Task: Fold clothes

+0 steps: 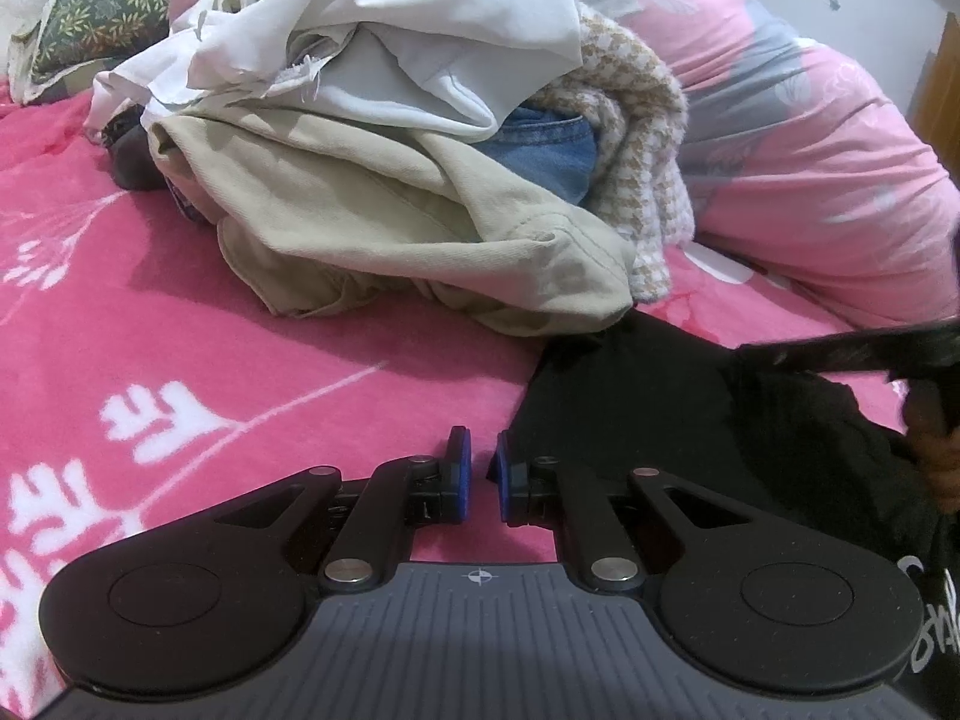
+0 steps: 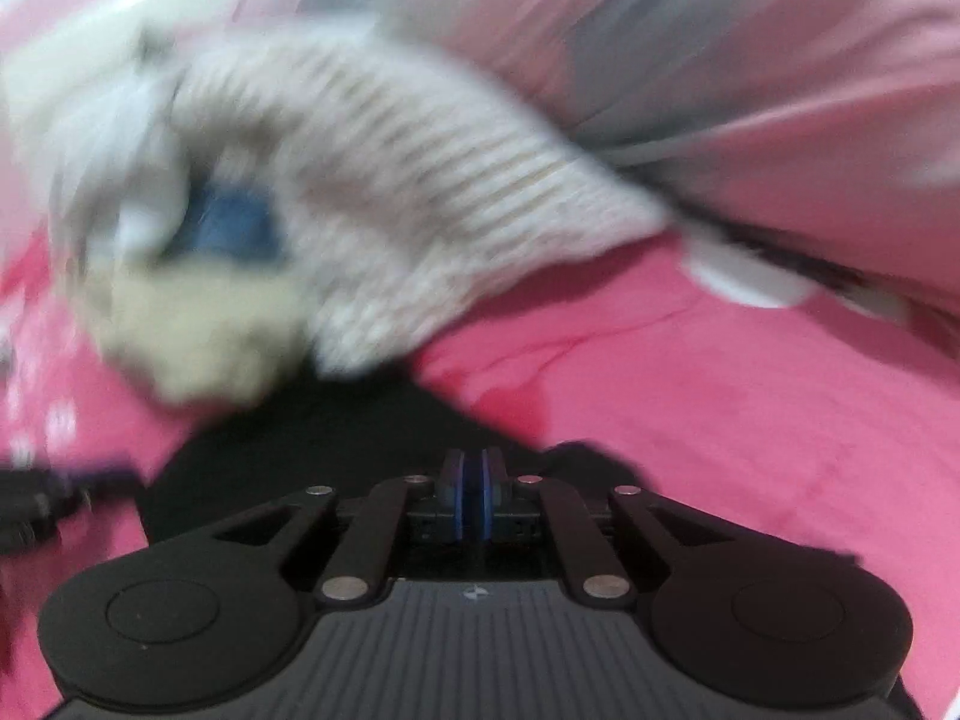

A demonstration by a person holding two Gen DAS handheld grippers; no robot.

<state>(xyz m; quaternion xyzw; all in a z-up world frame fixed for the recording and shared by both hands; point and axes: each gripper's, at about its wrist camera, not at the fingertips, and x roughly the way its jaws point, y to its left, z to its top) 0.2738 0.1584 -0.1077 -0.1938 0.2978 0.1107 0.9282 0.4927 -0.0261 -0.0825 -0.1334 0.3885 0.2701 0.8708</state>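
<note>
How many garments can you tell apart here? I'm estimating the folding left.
6: white cloth topmost, beige trousers in front, denim between, houndstooth knit at right, dark item at left, black garment nearest. Others may be buried.

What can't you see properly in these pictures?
- Right view: the clothes pile is smeared by motion blur.
- Right claw: shut, but blur hides whether it pinches the black garment.
- Left view: the black garment's white print is cut off by the edge.
- Jeans: mostly buried under other clothes.
</note>
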